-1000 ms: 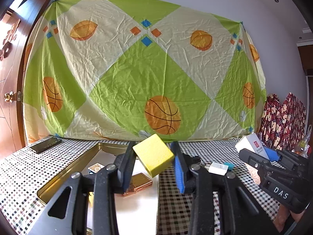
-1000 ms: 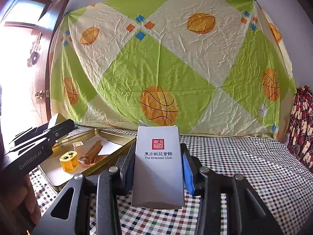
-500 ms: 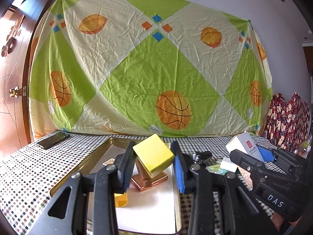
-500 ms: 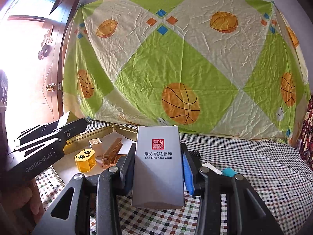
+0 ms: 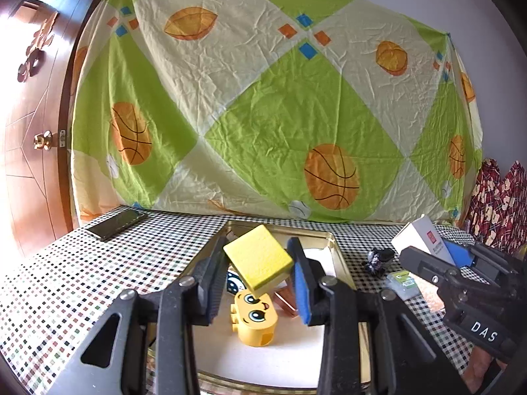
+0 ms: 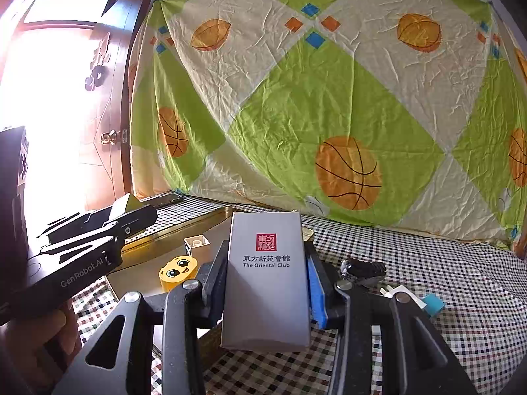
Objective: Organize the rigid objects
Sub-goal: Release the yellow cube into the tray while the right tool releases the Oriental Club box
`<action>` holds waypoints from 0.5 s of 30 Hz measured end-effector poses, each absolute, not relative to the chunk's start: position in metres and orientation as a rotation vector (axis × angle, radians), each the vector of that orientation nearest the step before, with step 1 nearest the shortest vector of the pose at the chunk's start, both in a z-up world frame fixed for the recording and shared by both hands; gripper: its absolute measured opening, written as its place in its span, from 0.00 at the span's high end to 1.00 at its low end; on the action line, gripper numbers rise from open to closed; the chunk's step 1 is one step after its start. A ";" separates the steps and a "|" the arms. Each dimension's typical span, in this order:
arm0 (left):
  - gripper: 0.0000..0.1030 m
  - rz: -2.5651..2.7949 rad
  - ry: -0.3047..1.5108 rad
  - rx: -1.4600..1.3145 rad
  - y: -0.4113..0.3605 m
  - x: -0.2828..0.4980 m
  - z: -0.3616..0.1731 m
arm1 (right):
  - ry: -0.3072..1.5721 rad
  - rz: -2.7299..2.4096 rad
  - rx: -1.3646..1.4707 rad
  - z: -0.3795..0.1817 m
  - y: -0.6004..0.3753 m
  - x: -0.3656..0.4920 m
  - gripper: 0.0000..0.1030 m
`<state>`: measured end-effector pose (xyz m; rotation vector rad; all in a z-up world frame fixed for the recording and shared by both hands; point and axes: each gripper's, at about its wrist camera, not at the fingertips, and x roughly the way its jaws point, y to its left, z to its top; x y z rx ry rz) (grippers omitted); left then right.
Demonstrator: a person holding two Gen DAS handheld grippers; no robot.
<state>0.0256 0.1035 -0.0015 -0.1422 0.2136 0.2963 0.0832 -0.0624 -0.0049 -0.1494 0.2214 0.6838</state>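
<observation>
Currently, a yellow block [image 5: 258,261] is held tilted between the pads of the left gripper [image 5: 257,276], directly above the gold tray [image 5: 336,247], where a yellow face toy [image 5: 255,317] already lies. A grey card box [image 6: 266,279], long axis upright, is clamped in the right gripper [image 6: 266,283] just beside the tray's right edge; the left hand is judged nearer for the drop.

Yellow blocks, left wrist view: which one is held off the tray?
The plain yellow block, clamped in the left gripper; the cartoon-face block rests in the tray.
</observation>
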 end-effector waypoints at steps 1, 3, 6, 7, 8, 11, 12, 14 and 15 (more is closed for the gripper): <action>0.66 0.302 0.215 -0.143 0.107 0.025 -0.001 | 0.228 0.692 -0.151 -0.005 -0.058 0.085 0.58; 0.66 0.309 0.222 -0.145 0.115 0.025 -0.001 | 0.241 0.707 -0.158 -0.005 -0.049 0.087 0.58; 0.66 0.312 0.244 -0.146 0.124 0.029 -0.001 | 0.272 0.731 -0.167 -0.004 -0.035 0.093 0.58; 0.66 0.311 0.254 -0.148 0.127 0.031 -0.001 | 0.286 0.741 -0.166 -0.005 -0.031 0.096 0.58; 0.66 0.309 0.264 -0.150 0.130 0.033 -0.001 | 0.300 0.749 -0.164 -0.005 -0.026 0.099 0.58; 0.66 0.298 0.301 -0.167 0.141 0.042 -0.002 | 0.357 0.783 -0.154 -0.007 -0.013 0.111 0.58; 0.66 0.298 0.317 -0.169 0.144 0.046 -0.002 | 0.378 0.799 -0.147 -0.007 -0.008 0.114 0.58; 0.66 0.311 0.347 -0.151 0.149 0.053 -0.004 | 0.408 0.822 -0.145 -0.010 0.002 0.117 0.58; 0.66 0.313 0.363 -0.143 0.151 0.057 -0.005 | 0.421 0.826 -0.155 -0.012 0.008 0.118 0.58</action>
